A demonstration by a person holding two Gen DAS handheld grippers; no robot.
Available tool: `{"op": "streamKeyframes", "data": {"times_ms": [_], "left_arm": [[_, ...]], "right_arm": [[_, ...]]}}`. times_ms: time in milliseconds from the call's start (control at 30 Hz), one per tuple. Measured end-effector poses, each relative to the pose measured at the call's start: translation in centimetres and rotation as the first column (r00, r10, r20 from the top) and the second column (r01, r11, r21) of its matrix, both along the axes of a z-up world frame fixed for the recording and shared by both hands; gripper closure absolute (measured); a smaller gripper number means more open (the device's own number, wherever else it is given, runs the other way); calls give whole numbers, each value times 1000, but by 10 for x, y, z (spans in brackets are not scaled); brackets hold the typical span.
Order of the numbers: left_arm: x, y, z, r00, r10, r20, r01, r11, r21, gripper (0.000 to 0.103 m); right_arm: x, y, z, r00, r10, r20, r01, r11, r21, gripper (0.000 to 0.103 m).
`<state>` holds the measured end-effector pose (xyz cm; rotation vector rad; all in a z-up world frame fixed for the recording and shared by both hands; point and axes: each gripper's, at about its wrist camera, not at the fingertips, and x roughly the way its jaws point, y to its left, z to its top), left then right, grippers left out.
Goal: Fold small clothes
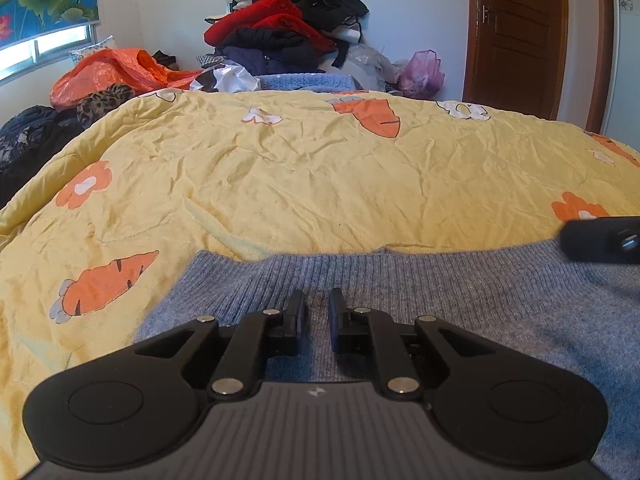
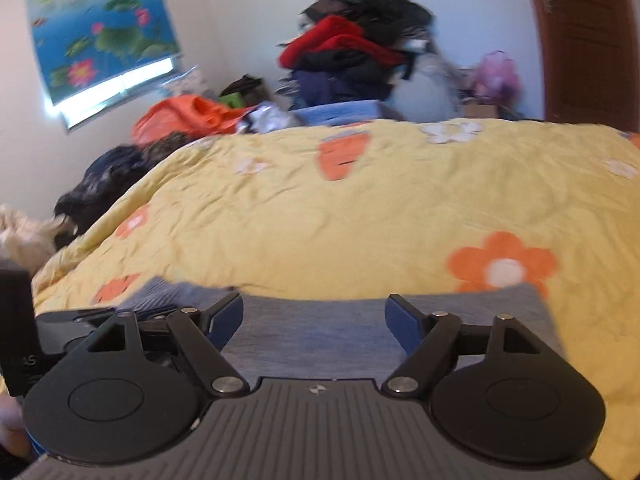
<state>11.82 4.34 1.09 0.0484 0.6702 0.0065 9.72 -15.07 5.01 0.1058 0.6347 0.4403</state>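
Observation:
A grey-blue knitted sweater (image 1: 460, 292) lies flat on the yellow carrot-print quilt (image 1: 280, 176) at the near edge of the bed. My left gripper (image 1: 318, 312) hovers over the sweater's ribbed edge with its jaws nearly closed, a narrow gap between the pads and no cloth seen between them. My right gripper (image 2: 314, 320) is wide open above the same sweater (image 2: 320, 340), nothing in it. The right gripper's finger shows at the right edge of the left wrist view (image 1: 600, 240). The left gripper's body shows at the left of the right wrist view (image 2: 80, 328).
A tall pile of red, black and dark clothes (image 1: 288, 28) stands at the far side of the bed. An orange plastic bag (image 1: 116, 70) and dark garments (image 1: 32, 136) lie at the left. A pink bag (image 1: 420, 70) and a wooden door (image 1: 516, 32) are at the right.

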Motion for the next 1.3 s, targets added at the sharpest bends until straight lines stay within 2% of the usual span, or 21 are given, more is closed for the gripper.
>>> {"op": "streamKeyframes", "data": {"times_ms": [167,200,400,500,567,600,633,667,700,733,800,900,967,1067,1167,1300], "left_arm": [[-1,2,0,1000,2,1,-2,1000,-17,91],[-1,2,0,1000,2,1,-1,1000,-22,91],[-2,6,1,1000,-5,3,5,999,-42,90],[-6,6,4,1000,-25,-2,25,999,-40,85],[-14,3,9,999,-37,1,37,999,-5,72],[-19,2,13,999,-37,4,37,999,2,49],[-27,3,18,999,-36,16,36,999,-6,18],[-36,6,22,998,-40,43,41,999,-27,9],[-45,9,26,996,-47,76,52,997,-56,5],[-53,10,29,995,-55,88,62,995,-79,5],[-56,8,25,995,-82,49,86,992,-92,5],[-46,3,-1,999,-46,-30,45,999,-15,8],[-42,8,-4,999,-32,-28,30,998,-50,8],[-38,3,-5,999,-31,-33,31,999,-20,8],[-40,8,-3,999,-43,-29,42,998,-37,8],[-68,25,9,999,35,26,-33,996,-87,8]], "right_arm": [[21,21,-32,996,-7,-94,7,1000,-10,23],[15,20,-38,999,0,-37,0,1000,0,24],[13,5,-43,998,1,-56,6,992,123,19],[13,4,-42,998,8,-58,0,991,136,16],[13,3,-42,998,14,-60,-5,989,147,15],[13,2,-42,998,15,-61,-6,988,154,14],[13,1,-43,998,16,-63,-5,986,164,14],[13,0,-43,998,17,-65,-6,985,172,14],[13,-1,-43,998,19,-66,-7,984,178,13],[13,-1,-43,997,23,-68,-10,983,184,13],[14,-2,-43,997,29,-71,-15,981,195,11],[14,-3,-43,997,36,-74,-20,978,207,10],[14,-3,-43,996,38,-75,-21,976,216,9],[15,-4,-43,996,43,-77,-24,974,224,7],[15,-5,-43,996,47,-79,-28,972,233,6],[15,-8,-43,995,49,-82,-27,967,252,6]]}}
